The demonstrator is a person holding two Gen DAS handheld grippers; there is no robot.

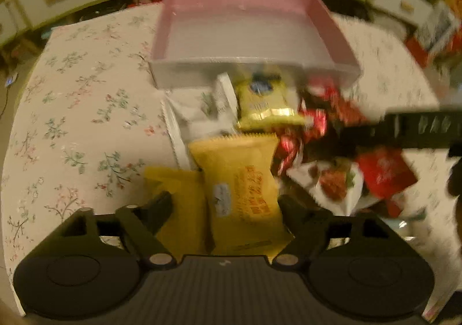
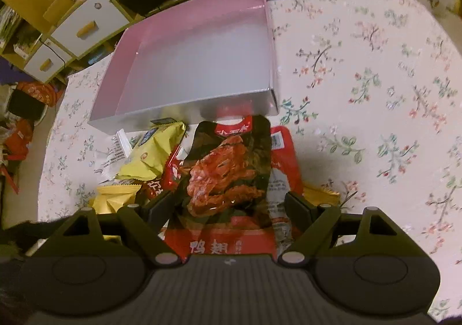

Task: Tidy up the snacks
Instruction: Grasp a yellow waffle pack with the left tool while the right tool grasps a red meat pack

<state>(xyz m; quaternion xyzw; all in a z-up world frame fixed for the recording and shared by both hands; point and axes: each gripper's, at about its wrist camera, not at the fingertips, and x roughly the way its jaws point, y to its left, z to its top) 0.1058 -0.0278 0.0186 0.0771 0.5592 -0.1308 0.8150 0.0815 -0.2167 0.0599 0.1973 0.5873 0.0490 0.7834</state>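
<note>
Left gripper [image 1: 223, 205]: jaws apart, straddling yellow packet [image 1: 241, 183], not clamped yet
Right gripper [image 2: 226, 205]: jaws apart around red chicken-wing pouch [image 2: 228, 177], no pinch yet
Snack pile [image 2: 150, 160]: heaped on counter [image 2: 361, 79], right against box
Pink box [image 2: 196, 59]: empty, just behind
Risk: overlapping packs, probably dragging a neighbour along

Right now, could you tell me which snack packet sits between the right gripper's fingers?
The dark chicken-wing packet, showing red glazed meat; the yellow packets lie further left.
</note>
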